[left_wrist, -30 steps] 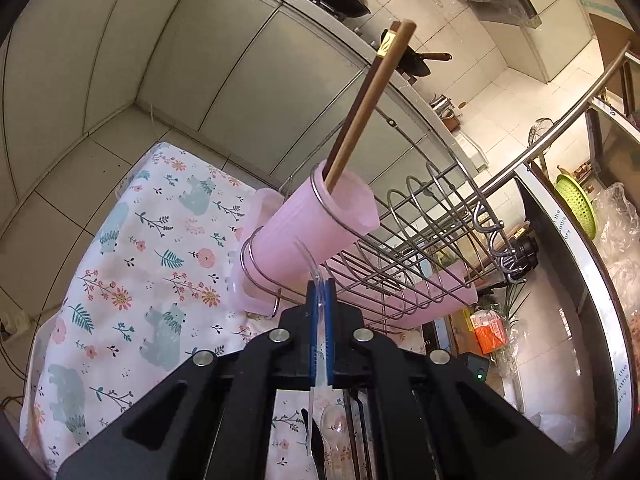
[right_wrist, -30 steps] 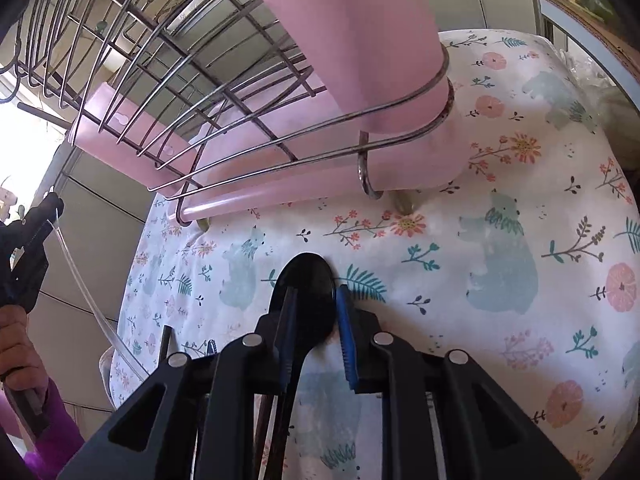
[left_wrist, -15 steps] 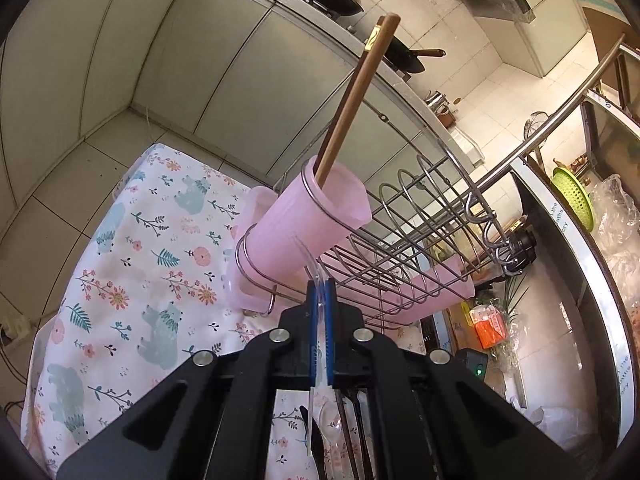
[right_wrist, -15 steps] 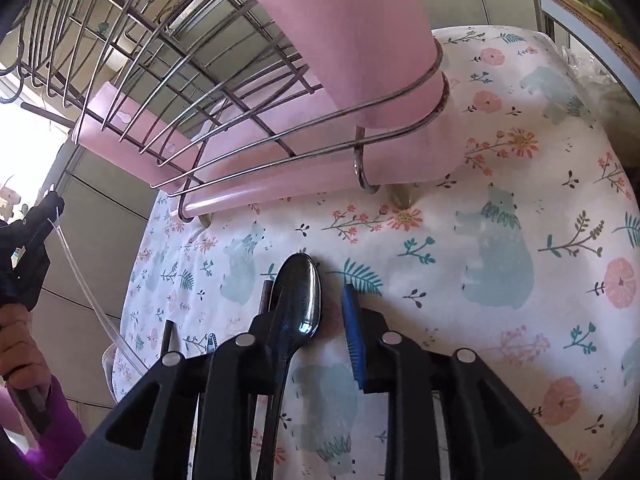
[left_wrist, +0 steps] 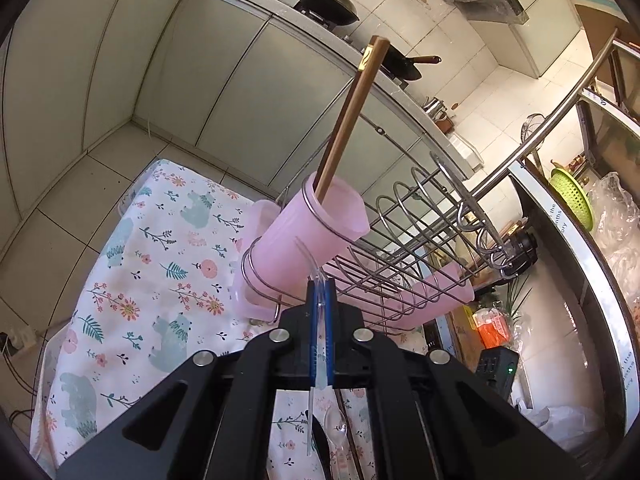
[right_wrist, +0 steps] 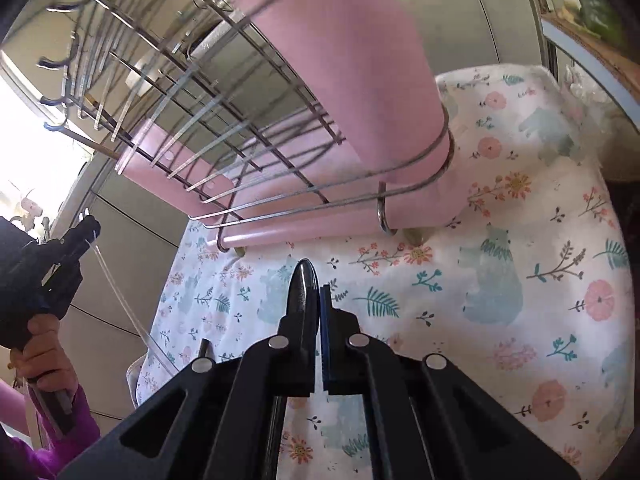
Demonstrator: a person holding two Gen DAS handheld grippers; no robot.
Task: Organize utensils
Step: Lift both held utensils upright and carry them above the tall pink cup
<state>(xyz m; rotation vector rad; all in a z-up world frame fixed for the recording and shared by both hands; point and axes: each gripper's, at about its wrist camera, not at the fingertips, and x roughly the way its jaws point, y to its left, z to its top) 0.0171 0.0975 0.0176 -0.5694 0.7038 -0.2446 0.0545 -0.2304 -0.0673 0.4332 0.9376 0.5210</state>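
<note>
Spoon (right_wrist: 304, 292) is now pinched between the right gripper (right_wrist: 316, 304) fingers, which just snapped shut, probably ready for the cup (right_wrist: 360, 60).

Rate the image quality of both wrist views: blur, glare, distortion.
Left wrist view: sharp, evenly lit, strong fisheye bending of the cabinets. Right wrist view: the wire dish rack smears with motion blur, a window at left is blown out, and the floral tablecloth stays fairly crisp.
</note>
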